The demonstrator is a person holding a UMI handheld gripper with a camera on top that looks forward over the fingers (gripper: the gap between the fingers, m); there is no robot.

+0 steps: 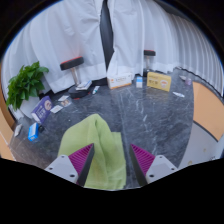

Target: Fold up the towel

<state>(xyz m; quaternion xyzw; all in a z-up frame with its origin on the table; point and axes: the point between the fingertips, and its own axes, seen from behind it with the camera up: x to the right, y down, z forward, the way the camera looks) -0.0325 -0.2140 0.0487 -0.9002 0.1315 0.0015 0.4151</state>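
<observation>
Fingers [111,163] spread apart, magenta pads [81,157] facing inward. A yellow-green towel [97,148] lies between them, bunched and running from below the fingers forward to just ahead of the tips. It touches or nearly touches the left pad; a gap shows on the right side. Cannot tell whether any part is pinched.

The towel rests on a dark grey marbled surface [150,115].

Beyond the fingers to the left: small packets and a blue item [33,130], details too small to read. Further left, a green potted plant [25,83].

Beyond to the right: a yellow box [158,81] and a small white box [120,83] near the far edge of the surface. Two stools [72,66] stand behind, before a white curtain [70,30].
</observation>
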